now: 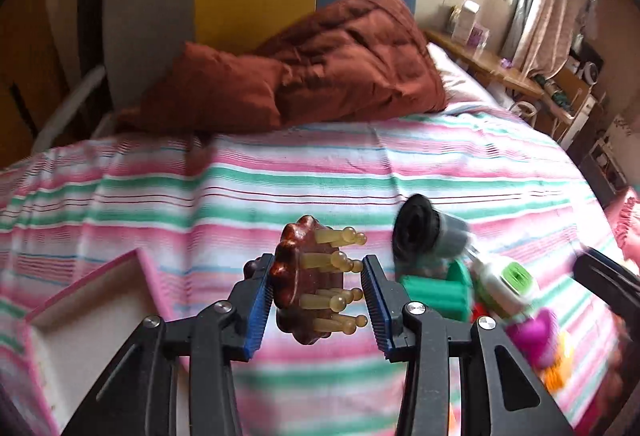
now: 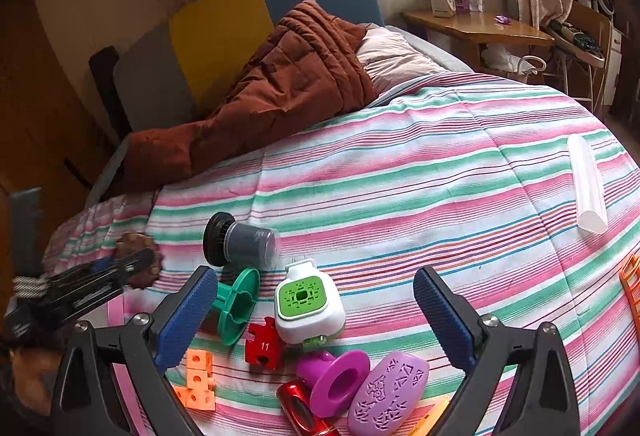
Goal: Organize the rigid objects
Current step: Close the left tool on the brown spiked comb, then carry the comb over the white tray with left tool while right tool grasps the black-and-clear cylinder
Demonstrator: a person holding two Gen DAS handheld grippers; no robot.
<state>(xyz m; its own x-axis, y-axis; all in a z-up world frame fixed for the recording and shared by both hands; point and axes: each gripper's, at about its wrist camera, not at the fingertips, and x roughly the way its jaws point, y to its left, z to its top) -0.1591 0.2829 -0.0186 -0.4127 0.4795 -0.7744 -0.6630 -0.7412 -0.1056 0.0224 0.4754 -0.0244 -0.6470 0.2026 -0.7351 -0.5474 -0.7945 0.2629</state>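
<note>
Two grippers over a striped bedspread: left gripper pinching a brown knobbed massage brush; right gripper spread wide.

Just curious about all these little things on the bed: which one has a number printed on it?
The red puzzle-shaped piece, marked 11 in white. It lies between the green spool and the white-and-green plug-in; neither shows any number.

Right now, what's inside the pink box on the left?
The pink box shows only bare pale floor and wall; the left gripper, holding the brown massage brush, hides its near part.
</note>
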